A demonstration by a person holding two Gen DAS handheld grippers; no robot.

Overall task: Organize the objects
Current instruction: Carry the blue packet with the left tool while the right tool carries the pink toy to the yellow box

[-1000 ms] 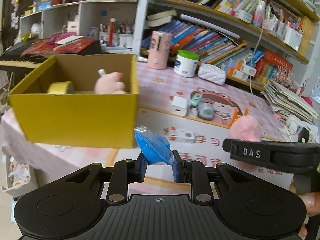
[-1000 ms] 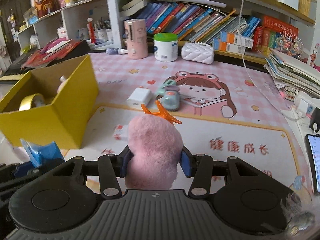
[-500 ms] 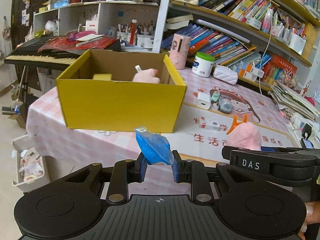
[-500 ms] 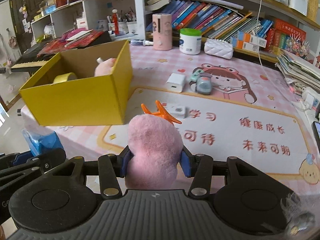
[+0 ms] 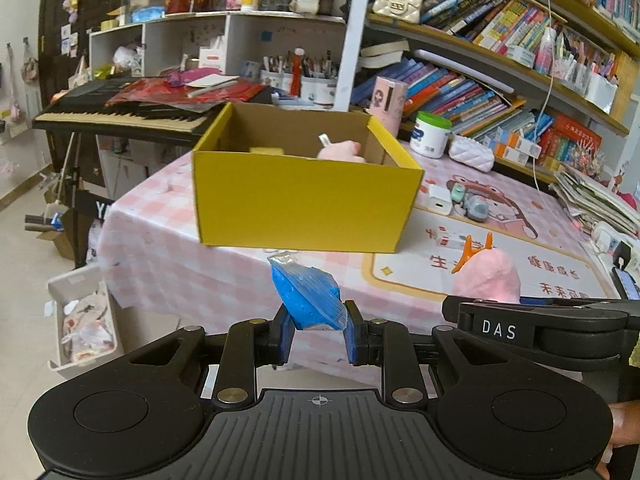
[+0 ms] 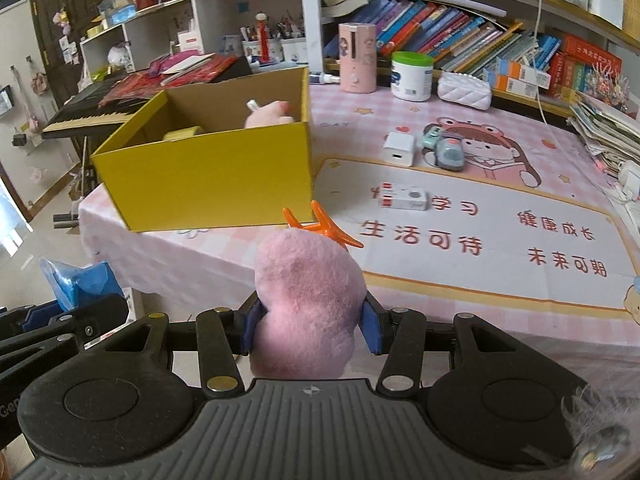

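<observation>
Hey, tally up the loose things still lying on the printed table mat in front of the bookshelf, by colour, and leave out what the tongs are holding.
White: 2, the charger block and the small flat box.
Grey and mint: 2, the grey toy car and the mint one touching it.
Total: 4.

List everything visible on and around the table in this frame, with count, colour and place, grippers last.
Cardboard box: 1, yellow, table's left end, open.
Plush in box: 1, pink, against its right wall.
Tape roll: 1, yellow, inside box.
Charger: 1, white, mid-table.
Toy car: 1, grey, beside charger.
Small packet: 1, white, on mat.
Jar: 1, white, green lid, table's back.
Pouch: 1, white, right of jar.
Keyboard: 1, black, behind the table.
Left gripper: shut on blue bag.
Right gripper: shut on pink plush toy.
</observation>
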